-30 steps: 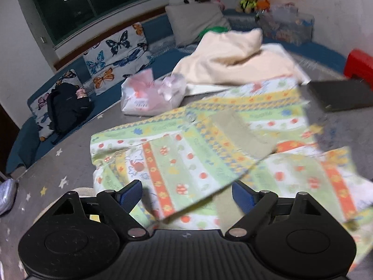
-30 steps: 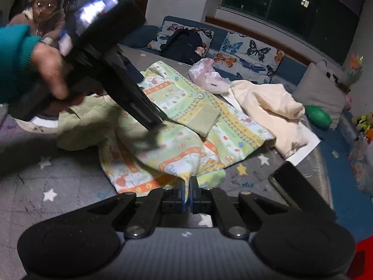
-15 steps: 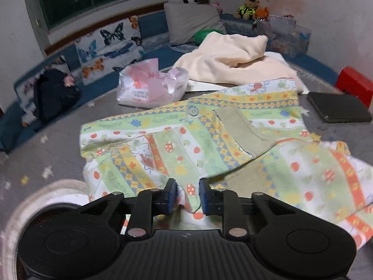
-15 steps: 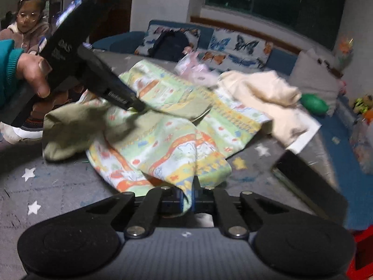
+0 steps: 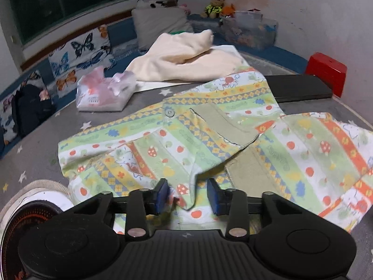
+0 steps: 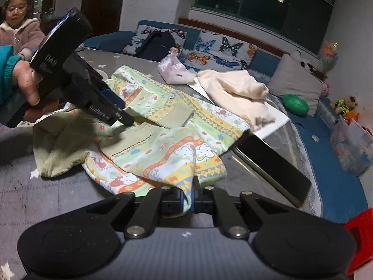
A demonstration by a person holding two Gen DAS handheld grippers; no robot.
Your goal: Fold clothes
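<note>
A child's patterned cotton garment in pale green, yellow and orange stripes with an olive lining [image 5: 177,140] lies spread across the middle of the grey star-printed mat [image 5: 37,126], one flap folded over so the olive patch faces up. The left gripper [image 5: 187,196] hovers low over the garment's near hem with its blue-padded fingers [image 5: 161,193] apart, a ridge of cloth standing loose between them and not pinched. The right gripper [image 6: 187,198] is clamped on a corner of the same garment at the mat's near edge, the fabric bunched up between its blue pads [image 6: 180,199]. In the right wrist view the left tool, gripped by a hand [image 6: 25,81] in a teal sleeve, points down onto the cloth near the olive hood. Toward the far edge of the mat a cream fleece blanket [image 5: 184,58] sits heaped on a white sheet, and beside it a pink plastic-wrapped pack [image 5: 105,91]. A flat black case [image 5: 298,88] lies just beside the garment's far corner, with a red box [image 5: 326,72] behind it. Butterfly-print cushions [image 6: 223,51] line the blue sofa, and a small girl in a pink coat [image 6: 18,30] stands at the mat's left end.
</note>
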